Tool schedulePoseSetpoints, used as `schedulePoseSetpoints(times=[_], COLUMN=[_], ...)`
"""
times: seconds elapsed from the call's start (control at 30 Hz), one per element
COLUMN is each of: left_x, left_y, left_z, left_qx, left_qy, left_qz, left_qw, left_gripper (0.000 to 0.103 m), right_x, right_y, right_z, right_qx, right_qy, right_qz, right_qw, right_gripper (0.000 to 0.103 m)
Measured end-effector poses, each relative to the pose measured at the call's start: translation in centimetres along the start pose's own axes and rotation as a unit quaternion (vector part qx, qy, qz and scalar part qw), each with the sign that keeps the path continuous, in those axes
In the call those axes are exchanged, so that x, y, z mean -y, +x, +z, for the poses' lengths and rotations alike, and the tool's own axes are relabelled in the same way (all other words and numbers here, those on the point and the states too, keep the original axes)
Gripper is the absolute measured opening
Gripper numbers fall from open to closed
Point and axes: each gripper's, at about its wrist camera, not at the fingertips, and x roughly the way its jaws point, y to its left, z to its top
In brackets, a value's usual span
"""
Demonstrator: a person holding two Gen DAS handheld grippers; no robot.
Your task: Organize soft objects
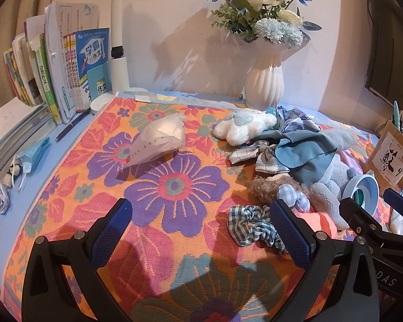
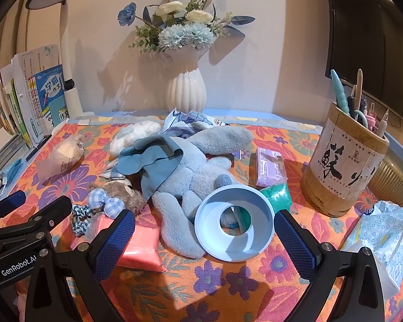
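A heap of soft things lies on the flowered cloth [image 1: 158, 187]: a blue plush rabbit [image 2: 196, 166], a teal cloth [image 2: 153, 155], a white plush [image 1: 241, 127], a brown plush with a checked bow [image 1: 276, 187], a checked scrunchie [image 1: 252, 226], a plaid bow [image 1: 266, 155] and a pink packet [image 2: 142, 244]. A translucent bag [image 1: 158, 139] lies apart on the left. My left gripper [image 1: 201, 230] is open and empty above the cloth, left of the heap. My right gripper [image 2: 204, 236] is open and empty, just before a blue ring-shaped bowl [image 2: 233, 230].
A white vase of flowers [image 2: 186, 91] stands at the back. Books [image 1: 59, 80] and a lamp [image 1: 118, 53] stand at the left. A bamboo pen holder [image 2: 344, 166], a purple packet [image 2: 270, 166], a green packet [image 2: 278, 196] and a tissue pack [image 2: 384, 238] are on the right.
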Motion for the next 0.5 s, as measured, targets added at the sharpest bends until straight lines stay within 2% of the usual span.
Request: schedulePoseSetpoints(times=[0.5], left_x=[-0.11], left_y=[0.11], left_z=[-0.05], left_qx=[-0.002], left_qy=[-0.002], left_qz=[0.0], left_qw=[1.0], left_gripper=[0.102], right_x=[0.05], right_y=[0.28], right_z=[0.04], right_qx=[-0.003], right_qy=[-0.001], right_qz=[0.0], right_qw=[1.0], right_gripper=[0.103])
